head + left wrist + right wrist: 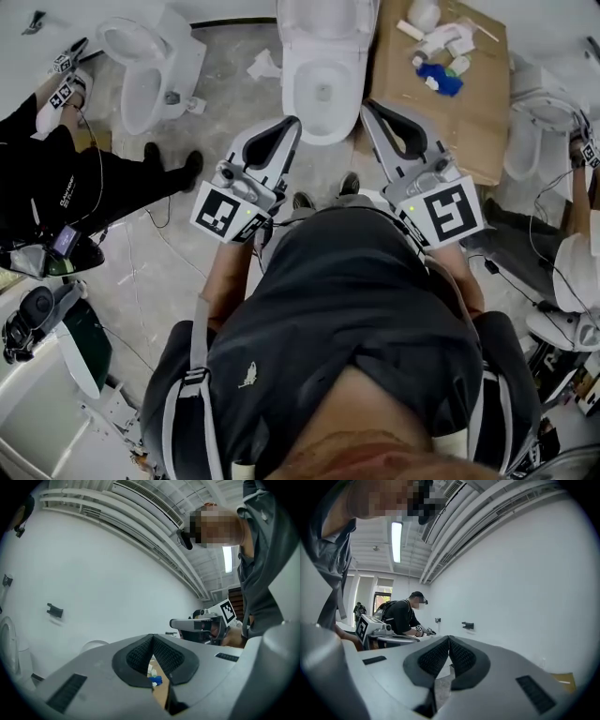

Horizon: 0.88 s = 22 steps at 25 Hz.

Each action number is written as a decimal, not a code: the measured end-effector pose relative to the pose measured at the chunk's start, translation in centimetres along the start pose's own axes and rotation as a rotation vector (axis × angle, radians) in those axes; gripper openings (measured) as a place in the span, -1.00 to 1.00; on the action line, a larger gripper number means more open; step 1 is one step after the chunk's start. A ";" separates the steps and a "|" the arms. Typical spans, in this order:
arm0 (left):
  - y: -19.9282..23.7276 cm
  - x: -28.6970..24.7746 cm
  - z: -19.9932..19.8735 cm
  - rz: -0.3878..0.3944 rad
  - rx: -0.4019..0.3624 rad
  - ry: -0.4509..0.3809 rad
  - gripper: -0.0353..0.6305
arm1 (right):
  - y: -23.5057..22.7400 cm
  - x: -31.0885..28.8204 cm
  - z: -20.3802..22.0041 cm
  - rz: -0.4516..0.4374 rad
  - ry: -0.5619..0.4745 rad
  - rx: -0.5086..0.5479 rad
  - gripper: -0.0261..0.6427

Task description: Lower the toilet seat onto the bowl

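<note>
Head view: white toilet (323, 66) at top centre, bowl open to sight. Its seat (328, 14) appears upright at the top edge, hard to confirm. Cardboard sheet (473, 112) lies just right of it. Left gripper (293, 122) and right gripper (367, 105) sit below the bowl, tips toward it, neither touching. Both gripper views show jaws clenched on nothing. Judged stage: approach, seat not yet lowered. Next move likely needs a reach over the bowl, jaws parting to take the seat's rim.
</note>
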<state>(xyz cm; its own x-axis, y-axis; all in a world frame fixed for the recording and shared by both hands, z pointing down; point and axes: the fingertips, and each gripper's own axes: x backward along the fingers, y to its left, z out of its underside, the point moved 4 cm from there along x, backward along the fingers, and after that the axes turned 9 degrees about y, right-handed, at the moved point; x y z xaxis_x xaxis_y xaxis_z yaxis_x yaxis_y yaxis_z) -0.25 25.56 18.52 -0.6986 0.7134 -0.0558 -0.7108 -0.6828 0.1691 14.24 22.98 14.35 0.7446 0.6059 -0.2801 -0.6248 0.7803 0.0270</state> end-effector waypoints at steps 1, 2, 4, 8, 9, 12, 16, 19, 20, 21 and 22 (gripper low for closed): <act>-0.2 -0.7 -0.2 0.001 0.002 -0.007 -0.88 | -0.6 0.0 0.0 -0.007 -0.005 0.001 -0.90; -0.5 -1.3 -0.4 0.002 0.007 -0.017 -0.88 | -1.2 0.0 0.0 -0.013 -0.013 0.001 -0.90; -0.4 -2.4 -0.3 -0.013 0.023 -0.017 -0.88 | -2.3 0.0 0.0 -0.024 -0.025 -0.003 -0.90; 0.8 -4.4 0.0 -0.079 0.069 -0.034 -0.88 | -3.3 -0.4 0.1 -0.062 -0.019 -0.008 -0.90; 0.8 -4.6 -0.3 -0.080 0.066 -0.041 -0.88 | -3.3 -0.6 0.2 -0.070 -0.010 -0.005 -0.90; 0.6 -4.8 -0.8 -0.055 0.065 -0.025 -0.88 | -3.6 -1.0 0.6 -0.066 0.020 -0.008 -0.90; 2.1 -4.0 -0.2 -0.032 0.075 -0.001 -0.88 | -3.4 -2.3 0.4 -0.030 0.014 -0.018 -0.90; 3.1 -3.1 0.1 0.004 0.046 0.017 -0.88 | -2.6 -3.0 0.1 -0.003 0.020 -0.027 -0.90; 3.5 -2.9 0.0 0.015 0.038 0.017 -0.88 | -2.3 -3.3 -0.1 0.006 0.021 -0.026 -0.90; 4.0 -2.7 -0.2 0.025 0.034 0.013 -0.88 | -2.2 -3.6 -0.3 0.018 0.021 -0.023 -0.90; 4.6 -2.6 -0.4 0.034 0.033 0.007 -0.88 | -2.1 -3.9 -0.6 0.032 0.020 -0.020 -0.90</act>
<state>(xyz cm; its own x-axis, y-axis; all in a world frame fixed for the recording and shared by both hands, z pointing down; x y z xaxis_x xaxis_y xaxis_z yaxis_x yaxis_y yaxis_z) -1.75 20.52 19.05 -0.7231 0.6884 -0.0563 -0.6834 -0.7012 0.2030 12.54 18.86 14.86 0.7193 0.6271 -0.2989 -0.6530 0.7571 0.0170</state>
